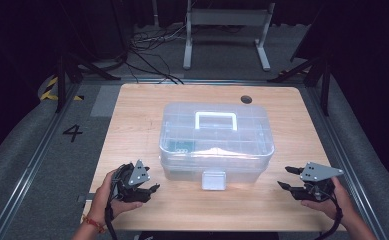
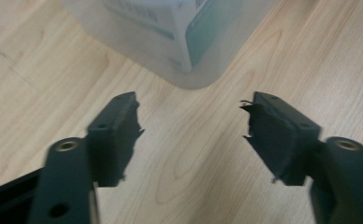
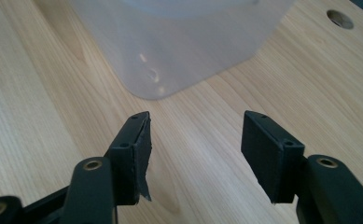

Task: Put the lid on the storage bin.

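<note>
Nearest the person, both grippers sat low over the wooden table, one at each front corner of the clear plastic storage box. The left gripper had its jaws apart with nothing between them; in the left gripper view bare wood lay between the fingers, and the box's rounded corner stood just ahead of the tips, not touching. The right gripper was likewise spread and empty, its fingers aimed at the opposite front corner, again close but apart.

From the fingers, then, the box lay inward and forward on both sides, its long axis running across the table between the two hands (so neither hand could span it alone). The left looked slightly nearer its corner. Midway between the grippers, the front latch hung at the box's near face, and farther off the white handle lay flat on the lid. The latch seemed the likely next target, roughly equidistant from both grippers.
</note>
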{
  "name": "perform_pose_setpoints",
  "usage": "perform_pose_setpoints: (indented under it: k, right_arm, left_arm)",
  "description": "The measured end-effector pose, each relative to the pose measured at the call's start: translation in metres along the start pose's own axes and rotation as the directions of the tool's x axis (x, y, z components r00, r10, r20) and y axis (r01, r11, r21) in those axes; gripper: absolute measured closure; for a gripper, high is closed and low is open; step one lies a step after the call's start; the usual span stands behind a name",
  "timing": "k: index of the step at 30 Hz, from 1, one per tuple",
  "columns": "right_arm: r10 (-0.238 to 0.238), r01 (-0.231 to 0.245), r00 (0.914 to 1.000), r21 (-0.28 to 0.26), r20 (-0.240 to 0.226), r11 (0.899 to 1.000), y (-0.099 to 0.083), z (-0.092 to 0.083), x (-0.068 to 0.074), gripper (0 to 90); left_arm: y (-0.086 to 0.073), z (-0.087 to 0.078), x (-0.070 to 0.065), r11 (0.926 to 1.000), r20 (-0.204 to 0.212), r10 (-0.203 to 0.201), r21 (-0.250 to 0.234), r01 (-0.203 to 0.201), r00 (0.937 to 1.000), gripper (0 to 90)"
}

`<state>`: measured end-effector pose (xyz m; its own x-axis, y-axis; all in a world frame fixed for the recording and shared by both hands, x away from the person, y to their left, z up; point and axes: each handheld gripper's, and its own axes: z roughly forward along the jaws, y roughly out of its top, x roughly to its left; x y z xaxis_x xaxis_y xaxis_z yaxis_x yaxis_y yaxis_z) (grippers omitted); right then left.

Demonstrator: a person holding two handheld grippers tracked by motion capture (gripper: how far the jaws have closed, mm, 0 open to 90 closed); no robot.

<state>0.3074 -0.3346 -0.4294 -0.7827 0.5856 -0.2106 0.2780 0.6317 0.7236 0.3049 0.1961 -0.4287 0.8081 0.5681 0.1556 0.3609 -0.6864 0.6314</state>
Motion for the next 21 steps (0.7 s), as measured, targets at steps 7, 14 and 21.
perform_pose_setpoints:
  k: [7,14,21]
  right_arm:
    - [0.109,-0.108,0.9935,-0.014,0.034,0.994,-0.036,-0.007,-0.018,37.7]
    - [0.222,-0.221,0.972,-0.018,0.078,0.975,-0.065,-0.008,-0.028,31.6]
    - [0.35,-0.351,0.927,-0.021,0.134,0.936,-0.091,-0.006,-0.041,24.6]
  left_arm:
    - [-0.016,0.002,0.004,0.9994,0.013,-0.025,0.024,0.025,0.9996,26.1]
    - [-0.032,0.006,0.009,0.9988,0.038,-0.046,0.019,0.045,0.9982,25.1]
    - [-0.053,0.01,0.02,0.9942,0.046,-0.102,0.038,0.1,0.9938,19.8]
